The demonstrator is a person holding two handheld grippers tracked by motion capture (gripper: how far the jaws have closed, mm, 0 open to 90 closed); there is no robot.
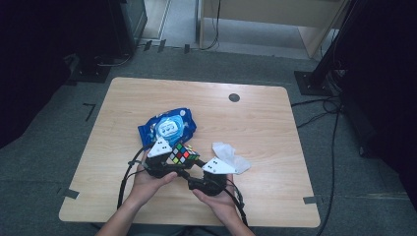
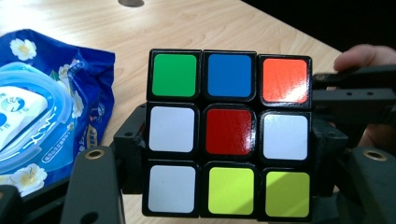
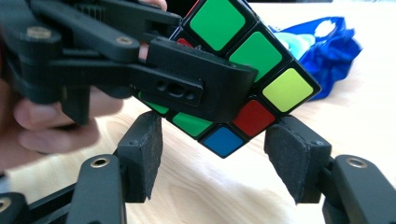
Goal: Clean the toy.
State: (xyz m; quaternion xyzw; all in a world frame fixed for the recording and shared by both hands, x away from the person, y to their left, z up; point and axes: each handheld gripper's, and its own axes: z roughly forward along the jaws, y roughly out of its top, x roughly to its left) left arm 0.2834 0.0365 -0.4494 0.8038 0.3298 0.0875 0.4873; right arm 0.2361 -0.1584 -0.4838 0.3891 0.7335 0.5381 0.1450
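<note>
The left gripper held the puzzle cube tight between its jaws, while the right gripper stood open with one cube corner just between its pads, so it needed to slide closer and square up before squeezing.

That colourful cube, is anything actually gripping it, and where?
Yes. The left gripper is shut on the puzzle cube, its jaws clamping two opposite side faces. The right gripper has open jaws either side of the cube's lower corner, pads not pressing.
</note>
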